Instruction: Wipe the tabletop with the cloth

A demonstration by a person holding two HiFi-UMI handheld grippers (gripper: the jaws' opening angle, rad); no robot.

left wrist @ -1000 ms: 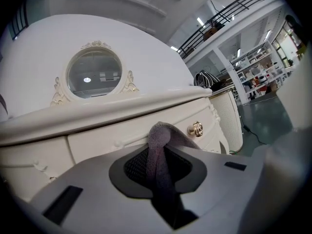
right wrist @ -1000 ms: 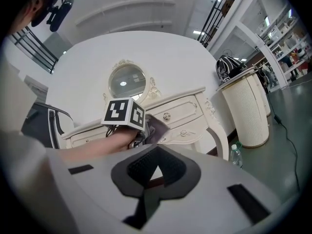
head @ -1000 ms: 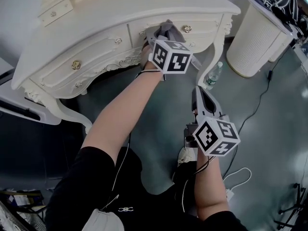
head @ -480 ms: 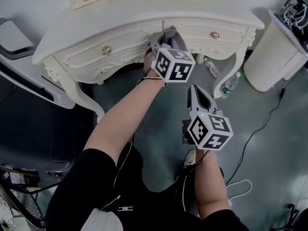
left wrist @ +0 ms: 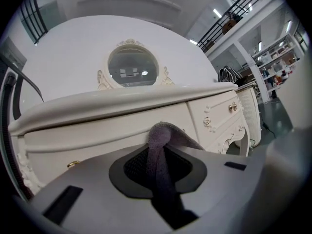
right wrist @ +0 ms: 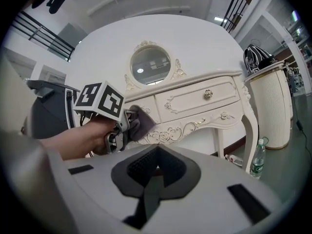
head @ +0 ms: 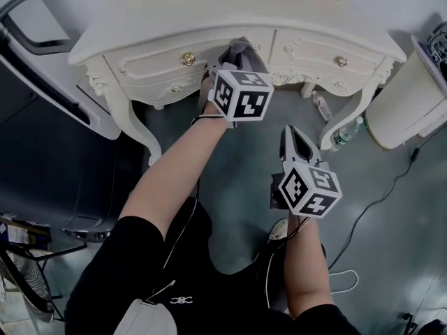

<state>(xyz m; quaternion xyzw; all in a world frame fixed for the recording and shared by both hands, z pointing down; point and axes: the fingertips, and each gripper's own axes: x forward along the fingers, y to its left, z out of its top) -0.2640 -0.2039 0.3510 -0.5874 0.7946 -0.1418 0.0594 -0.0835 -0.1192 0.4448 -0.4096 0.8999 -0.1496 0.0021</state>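
Two grippers show in the head view: the left gripper [head: 236, 54] at 12 o'clock carries a grey cloth [head: 242, 47] by the drawer front of the white dressing table [head: 230, 9], and the right gripper [head: 294, 138] hangs lower, over the floor. The left gripper view shows the jaws pinched on the cloth [left wrist: 161, 135]. In the right gripper view the jaws are together and empty, with a bottle [right wrist: 257, 158] at 4 o'clock.

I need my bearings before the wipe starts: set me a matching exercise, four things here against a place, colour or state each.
1 cloth
2 right claw
3 upright bottle
4 bin

A shut, empty
B white, ribbed
C pinched in the left claw
D clear, green label

Pairs: 1-C, 2-A, 3-D, 4-B
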